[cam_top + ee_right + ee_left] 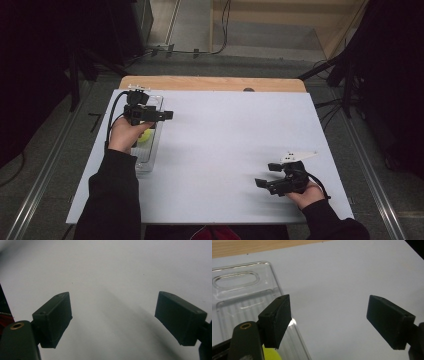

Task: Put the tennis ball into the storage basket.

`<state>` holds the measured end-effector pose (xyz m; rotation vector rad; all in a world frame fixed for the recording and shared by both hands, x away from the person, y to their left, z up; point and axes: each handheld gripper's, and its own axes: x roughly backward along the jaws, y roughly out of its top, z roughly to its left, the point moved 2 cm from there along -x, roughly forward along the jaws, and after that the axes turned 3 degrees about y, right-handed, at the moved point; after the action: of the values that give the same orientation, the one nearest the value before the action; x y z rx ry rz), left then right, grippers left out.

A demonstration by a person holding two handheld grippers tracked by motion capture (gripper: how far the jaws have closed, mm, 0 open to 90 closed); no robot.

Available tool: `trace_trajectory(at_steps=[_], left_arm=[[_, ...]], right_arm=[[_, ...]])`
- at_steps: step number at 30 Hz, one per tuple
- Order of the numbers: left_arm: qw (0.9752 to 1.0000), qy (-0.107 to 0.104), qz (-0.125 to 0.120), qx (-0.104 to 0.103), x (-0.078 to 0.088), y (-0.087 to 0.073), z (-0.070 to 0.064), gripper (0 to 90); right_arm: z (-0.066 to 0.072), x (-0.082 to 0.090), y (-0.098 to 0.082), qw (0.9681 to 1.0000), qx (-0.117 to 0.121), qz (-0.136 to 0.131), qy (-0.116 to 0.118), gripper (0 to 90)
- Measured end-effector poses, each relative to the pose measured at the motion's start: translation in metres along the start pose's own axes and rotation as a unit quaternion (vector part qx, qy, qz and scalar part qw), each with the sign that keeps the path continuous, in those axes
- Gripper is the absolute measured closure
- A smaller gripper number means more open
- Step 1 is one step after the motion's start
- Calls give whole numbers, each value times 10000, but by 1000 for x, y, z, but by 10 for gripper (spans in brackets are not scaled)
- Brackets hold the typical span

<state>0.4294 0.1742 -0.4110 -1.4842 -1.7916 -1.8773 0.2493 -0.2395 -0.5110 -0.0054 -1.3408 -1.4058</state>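
Observation:
A clear plastic tray (146,159) lies along the left side of the white table top (225,140). A yellow-green round object (145,136) rests inside it. My left gripper (154,107) hovers over the tray's far half, open and holding nothing. In the left gripper view its jaws (332,322) stand wide apart, the left one above the tray (242,290) and the right one above bare table, with the yellow-green object (270,354) low beside the left jaw. My right gripper (266,174) is near the front right, open and empty over bare white surface (113,317).
A strip of wooden table (210,83) shows beyond the white top's far edge. Dark stands and cables line the floor on both sides. A small dark spot (248,90) sits at the far edge.

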Motion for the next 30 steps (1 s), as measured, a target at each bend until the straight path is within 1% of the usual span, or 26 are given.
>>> trace_trajectory(at_steps=[2, 7, 8, 9, 10, 12, 16, 23, 26, 28, 30], left_arm=[[10000, -64, -15, -27, 0, 1, -4, 206], [9996, -231, 51, -121, -3, 1, -14, 206], [9996, -256, 51, -145, -4, 1, -16, 206], [9992, -305, 120, -235, -9, 0, -19, 207], [9992, -305, 120, -235, -9, 0, -19, 207], [9990, -333, 170, -262, -14, -2, -22, 208], [9982, -451, 210, -333, -17, -4, -30, 207], [9966, -608, 298, -479, -14, -13, -40, 208], [9958, -710, 306, -491, -11, -17, -43, 208], [9955, -709, 311, -550, -9, -19, -46, 208], [9948, -754, 324, -606, -8, -22, -49, 208]], right_arm=[[0, 0, 0, 10000, 10, 5, 1, 122], [0, 0, 0, 10000, 11, 8, -1, 122], [0, 0, 0, 10000, 9, 8, 2, 122], [0, 0, 0, 10000, 5, 6, 4, 122], [0, 0, 0, 10000, 5, 6, 4, 122], [0, 0, 0, 10000, 28, 19, 4, 122], [-1, 0, 0, 10000, 23, 10, 3, 122], [-1, 0, 0, 10000, 5, -3, -4, 122], [-1, 0, 0, 10000, 7, 5, -2, 122], [-1, 0, 0, 10000, 6, 5, -8, 122], [-1, 0, 0, 10000, 15, 4, -13, 122]])
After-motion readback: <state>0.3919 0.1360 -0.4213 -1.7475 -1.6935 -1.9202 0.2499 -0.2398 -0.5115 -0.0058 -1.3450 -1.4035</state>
